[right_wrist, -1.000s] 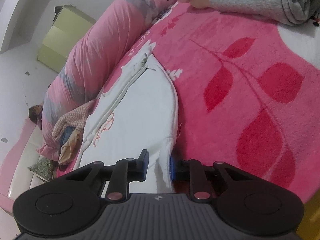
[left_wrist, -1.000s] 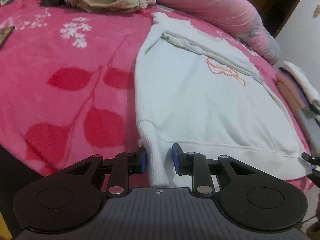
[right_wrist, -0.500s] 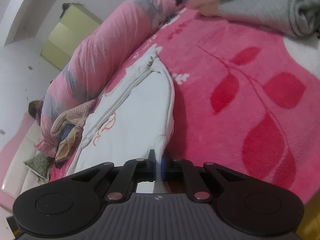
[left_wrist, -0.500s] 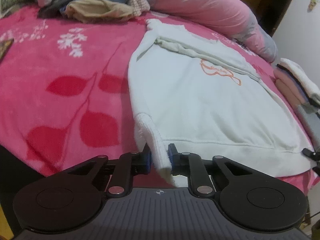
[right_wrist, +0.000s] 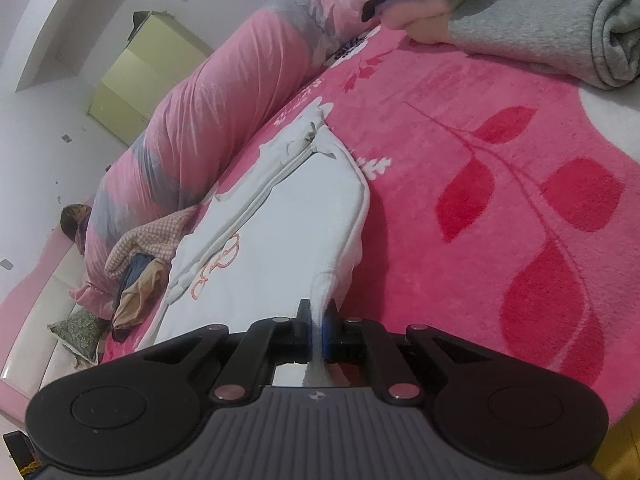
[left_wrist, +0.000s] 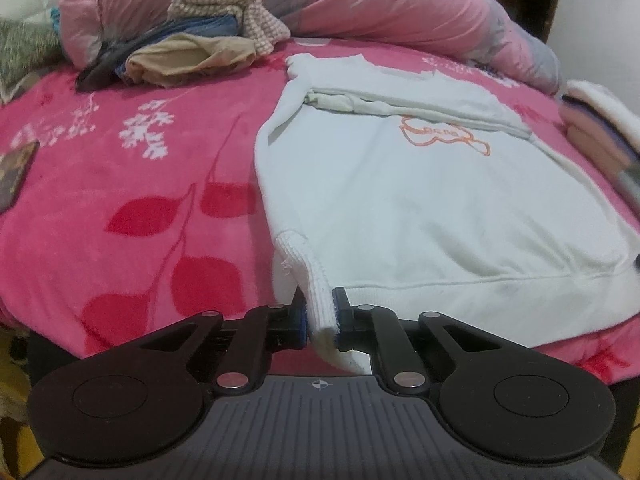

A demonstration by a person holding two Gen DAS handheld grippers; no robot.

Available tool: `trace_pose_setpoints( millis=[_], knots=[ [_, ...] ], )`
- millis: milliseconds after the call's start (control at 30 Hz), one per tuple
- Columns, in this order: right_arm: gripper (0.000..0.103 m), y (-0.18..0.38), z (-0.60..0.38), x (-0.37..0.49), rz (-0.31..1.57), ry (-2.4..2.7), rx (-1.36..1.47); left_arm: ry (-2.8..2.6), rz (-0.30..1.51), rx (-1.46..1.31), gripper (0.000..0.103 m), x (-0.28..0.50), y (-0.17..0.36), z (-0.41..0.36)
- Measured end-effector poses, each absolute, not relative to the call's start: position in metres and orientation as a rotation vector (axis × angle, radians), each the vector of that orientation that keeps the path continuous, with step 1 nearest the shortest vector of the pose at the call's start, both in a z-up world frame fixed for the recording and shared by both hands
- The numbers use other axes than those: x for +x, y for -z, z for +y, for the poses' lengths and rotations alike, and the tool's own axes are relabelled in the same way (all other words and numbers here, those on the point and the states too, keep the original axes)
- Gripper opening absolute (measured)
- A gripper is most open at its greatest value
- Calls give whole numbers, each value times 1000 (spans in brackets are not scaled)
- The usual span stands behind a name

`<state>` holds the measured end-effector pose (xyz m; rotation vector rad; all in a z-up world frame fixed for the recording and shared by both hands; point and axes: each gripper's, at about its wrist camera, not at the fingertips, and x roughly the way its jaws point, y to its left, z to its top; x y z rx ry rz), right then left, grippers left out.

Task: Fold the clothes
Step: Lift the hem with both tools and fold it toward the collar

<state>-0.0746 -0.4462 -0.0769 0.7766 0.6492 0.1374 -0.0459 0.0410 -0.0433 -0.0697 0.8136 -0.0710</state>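
Observation:
A white sweatshirt (left_wrist: 420,200) with an orange chest print lies flat on the pink bedspread (left_wrist: 120,200), sleeves folded across its upper part. My left gripper (left_wrist: 320,316) is shut on the ribbed hem corner at the sweatshirt's near left. In the right wrist view the sweatshirt (right_wrist: 280,248) stretches away from me, and my right gripper (right_wrist: 318,320) is shut on its other hem corner, which is lifted a little off the bedspread (right_wrist: 500,200).
A pile of unfolded clothes (left_wrist: 188,52) lies at the bed's far left. A pink rolled duvet (left_wrist: 380,4) runs along the far side. Folded clothes (left_wrist: 600,120) sit at the right, with a grey folded garment (right_wrist: 540,28) near them.
Both grippers have closed on the sweatshirt's hem corners. They have since raised the hem slightly and the view has shifted forward over the bed.

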Motion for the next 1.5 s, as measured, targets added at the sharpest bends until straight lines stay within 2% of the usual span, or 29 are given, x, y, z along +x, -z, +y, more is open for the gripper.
trace_pose_setpoints(
  millis=[1133, 1500],
  knots=[
    [4, 82, -443, -60, 611, -191, 809, 14, 800, 126, 10, -47, 42, 16],
    [4, 80, -443, -62, 599, -194, 795, 26, 761, 58, 10, -50, 35, 23]
  ],
)
